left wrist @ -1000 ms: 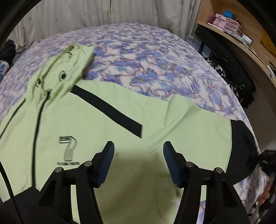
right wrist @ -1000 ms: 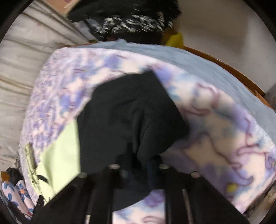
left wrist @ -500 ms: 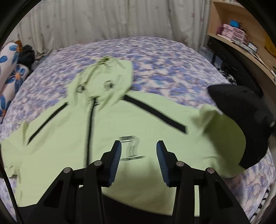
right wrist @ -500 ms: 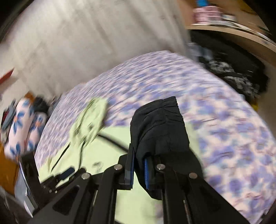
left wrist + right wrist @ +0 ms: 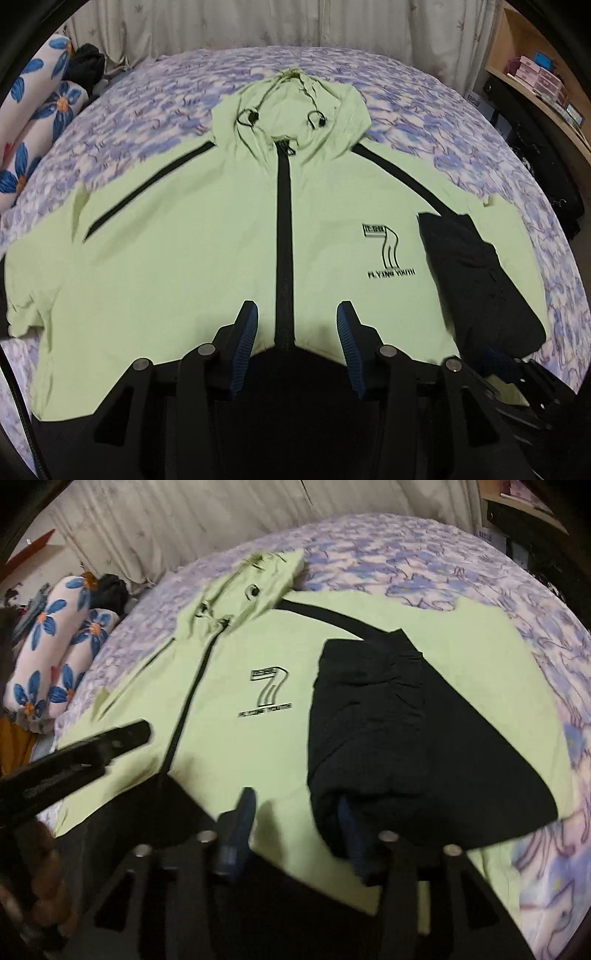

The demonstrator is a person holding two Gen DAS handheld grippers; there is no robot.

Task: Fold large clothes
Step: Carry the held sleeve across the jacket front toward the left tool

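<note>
Now the black-cuffed sleeve (image 5: 388,738) is seen folded inward, w/ jaws just opened off it; right hand-held gripper (image 5: 295,827) is nearest, left hand-held gripper (image 5: 295,343) spread, empty over the zip.

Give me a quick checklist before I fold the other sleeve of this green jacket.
1. Black sleeve end folded onto jacket front: ok.
2. Right gripper let go: its jaws have just been opening; sleeve edge against one pad, release cannot tell.
3. Left gripper empty, open over zipper: ok.
4. Other sleeve spread flat on bed: its end is out of view, cannot tell.
5. Hood flat: ok.
</note>
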